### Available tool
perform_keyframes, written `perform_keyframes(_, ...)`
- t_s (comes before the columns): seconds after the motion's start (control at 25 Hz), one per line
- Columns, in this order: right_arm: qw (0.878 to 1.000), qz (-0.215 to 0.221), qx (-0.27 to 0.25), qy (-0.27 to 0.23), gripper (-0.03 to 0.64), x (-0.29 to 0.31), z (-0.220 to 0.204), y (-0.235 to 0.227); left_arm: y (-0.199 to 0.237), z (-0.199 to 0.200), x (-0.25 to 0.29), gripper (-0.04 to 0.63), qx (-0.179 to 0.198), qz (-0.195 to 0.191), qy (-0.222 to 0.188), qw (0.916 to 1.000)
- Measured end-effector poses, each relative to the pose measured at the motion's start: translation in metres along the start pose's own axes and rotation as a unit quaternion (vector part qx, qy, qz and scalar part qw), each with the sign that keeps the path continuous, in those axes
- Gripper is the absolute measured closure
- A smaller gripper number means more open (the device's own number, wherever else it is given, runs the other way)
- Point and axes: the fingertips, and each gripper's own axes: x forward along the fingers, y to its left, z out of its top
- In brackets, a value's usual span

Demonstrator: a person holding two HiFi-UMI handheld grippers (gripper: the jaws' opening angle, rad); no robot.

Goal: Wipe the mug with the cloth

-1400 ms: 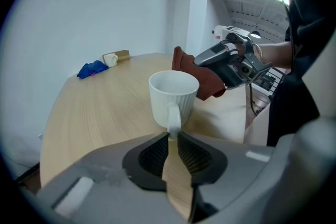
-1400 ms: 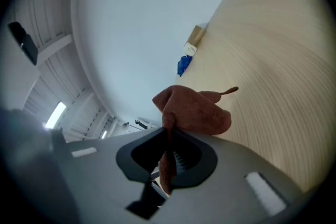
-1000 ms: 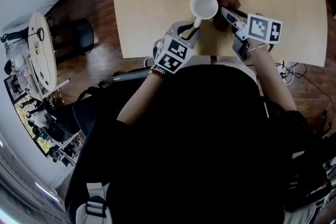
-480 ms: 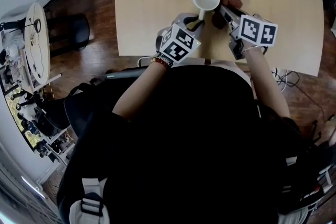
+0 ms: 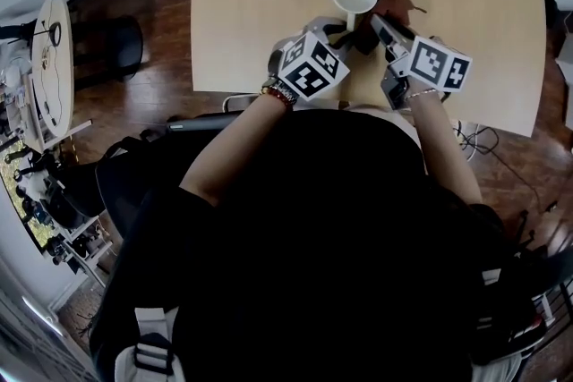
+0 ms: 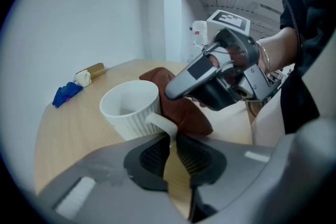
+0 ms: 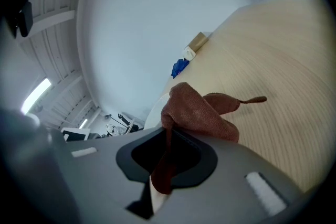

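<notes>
At near edge of pale wooden table (image 5: 260, 4): white ribbed mug (image 6: 128, 107) upright, empty. Left gripper (image 6: 172, 149) jaws pinched mug handle at their tips. Right gripper (image 7: 165, 157) jaws pressed together on brown cloth (image 7: 202, 113); cloth bunched against mug's side. Blue item (image 6: 67, 94) and tan block (image 6: 90, 73) lay well apart from mug, at table's far side.

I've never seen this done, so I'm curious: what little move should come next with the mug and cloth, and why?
Probably rub the cloth along the side of the mug. The left tongs pinch its handle, steadying it, and the right tongs grip the cloth right beside it.
</notes>
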Motion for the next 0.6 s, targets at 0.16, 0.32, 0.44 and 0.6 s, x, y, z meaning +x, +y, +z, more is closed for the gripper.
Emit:
perform_keyframes(0.16, 0.999, -0.036, -0.007, 0.019, 0.584, 0.008, -0.013, -0.027, -0.005, 0.005, 0.005, 0.551, 0.015, -0.013, 0.009, 0.9998)
perform_keyframes(0.32, 0.996, -0.071, -0.034, 0.030, 0.583, 0.013, -0.024, -0.037, -0.006, 0.006, 0.004, 0.551, 0.016, -0.015, 0.010, 0.9997)
perform_keyframes(0.44, 0.998, -0.050, -0.031, 0.024, 0.583, 0.010, -0.020, -0.026, -0.006, 0.006, 0.005, 0.552, 0.017, -0.015, 0.011, 0.9997)
perform_keyframes(0.6, 0.999, 0.015, -0.037, 0.005, 0.583, -0.008, -0.009, 0.013, -0.007, 0.006, 0.005, 0.553, 0.029, -0.028, 0.015, 0.9991)
